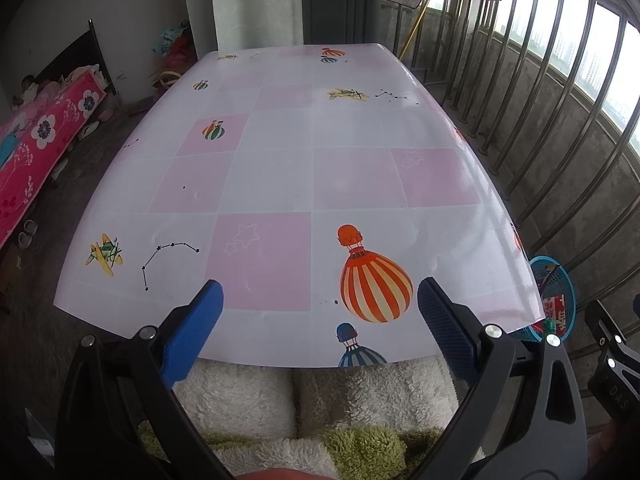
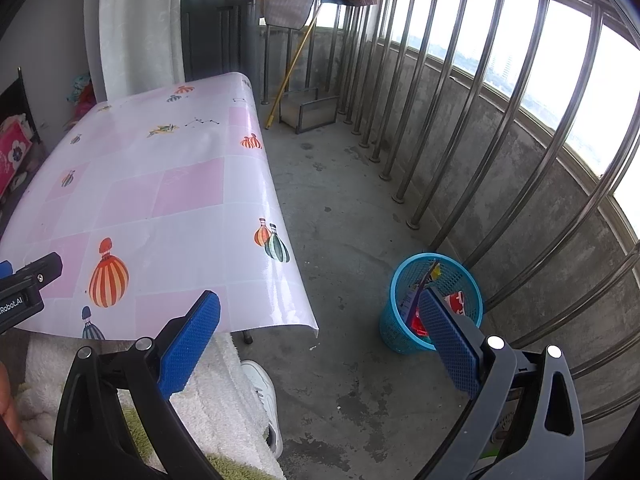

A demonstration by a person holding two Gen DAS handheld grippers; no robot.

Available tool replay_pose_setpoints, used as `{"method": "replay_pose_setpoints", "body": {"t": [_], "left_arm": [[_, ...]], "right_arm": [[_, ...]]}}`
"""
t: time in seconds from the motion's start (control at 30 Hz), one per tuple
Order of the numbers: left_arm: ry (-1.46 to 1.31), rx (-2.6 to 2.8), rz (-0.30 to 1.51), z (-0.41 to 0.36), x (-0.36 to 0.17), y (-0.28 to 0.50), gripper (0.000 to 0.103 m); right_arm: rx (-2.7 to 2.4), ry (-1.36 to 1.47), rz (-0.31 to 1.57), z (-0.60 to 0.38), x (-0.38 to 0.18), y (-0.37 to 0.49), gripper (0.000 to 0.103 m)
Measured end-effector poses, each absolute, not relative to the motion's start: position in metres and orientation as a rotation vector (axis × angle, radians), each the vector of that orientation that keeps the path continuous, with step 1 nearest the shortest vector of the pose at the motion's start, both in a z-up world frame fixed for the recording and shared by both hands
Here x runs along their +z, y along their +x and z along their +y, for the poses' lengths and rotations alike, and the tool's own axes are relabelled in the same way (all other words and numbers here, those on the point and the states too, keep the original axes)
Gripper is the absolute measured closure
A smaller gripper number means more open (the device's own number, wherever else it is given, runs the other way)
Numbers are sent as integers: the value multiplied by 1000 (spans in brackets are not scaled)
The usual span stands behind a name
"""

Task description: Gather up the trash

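Note:
A blue mesh wastebasket [image 2: 400, 332] stands on the concrete floor to the right of the table, with red and coloured wrappers [image 2: 456, 302] inside. It also shows in the left wrist view [image 1: 556, 300] past the table's right edge. My left gripper [image 1: 320, 304] is open and empty over the near edge of the table [image 1: 280, 168], which has a pink and white balloon-print cover. My right gripper [image 2: 320, 316] is open and empty, held above the floor between the table [image 2: 160, 184] and the basket. No loose trash shows on the table.
A metal railing [image 2: 460, 128] runs along the right side over a low concrete wall. A yellow-handled broom [image 2: 292, 68] and a dustpan [image 2: 308, 114] lean at the far corner. A bed with a pink floral cover [image 1: 36, 148] lies left. A white shoe [image 2: 264, 392] stands near the table.

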State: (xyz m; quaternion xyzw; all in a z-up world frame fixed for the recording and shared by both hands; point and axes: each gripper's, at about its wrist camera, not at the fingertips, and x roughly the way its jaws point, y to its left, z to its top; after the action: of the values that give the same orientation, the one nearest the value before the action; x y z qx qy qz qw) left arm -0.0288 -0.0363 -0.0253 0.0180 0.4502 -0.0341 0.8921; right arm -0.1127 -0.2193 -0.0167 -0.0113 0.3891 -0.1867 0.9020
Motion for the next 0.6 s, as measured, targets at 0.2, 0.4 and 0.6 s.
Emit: {"method": "replay_pose_setpoints", "body": {"t": [0.2, 0.4, 0.6], "left_arm": [[36, -67, 933, -35, -26, -29, 10], [37, -68, 933, -35, -26, -29, 10], [37, -69, 934, -34, -26, -29, 10]], "right_arm": [[-381, -26, 805, -218, -16, -112, 6], [-380, -27, 805, -218, -15, -111, 6], [-379, -27, 806, -218, -15, -111, 6]]}}
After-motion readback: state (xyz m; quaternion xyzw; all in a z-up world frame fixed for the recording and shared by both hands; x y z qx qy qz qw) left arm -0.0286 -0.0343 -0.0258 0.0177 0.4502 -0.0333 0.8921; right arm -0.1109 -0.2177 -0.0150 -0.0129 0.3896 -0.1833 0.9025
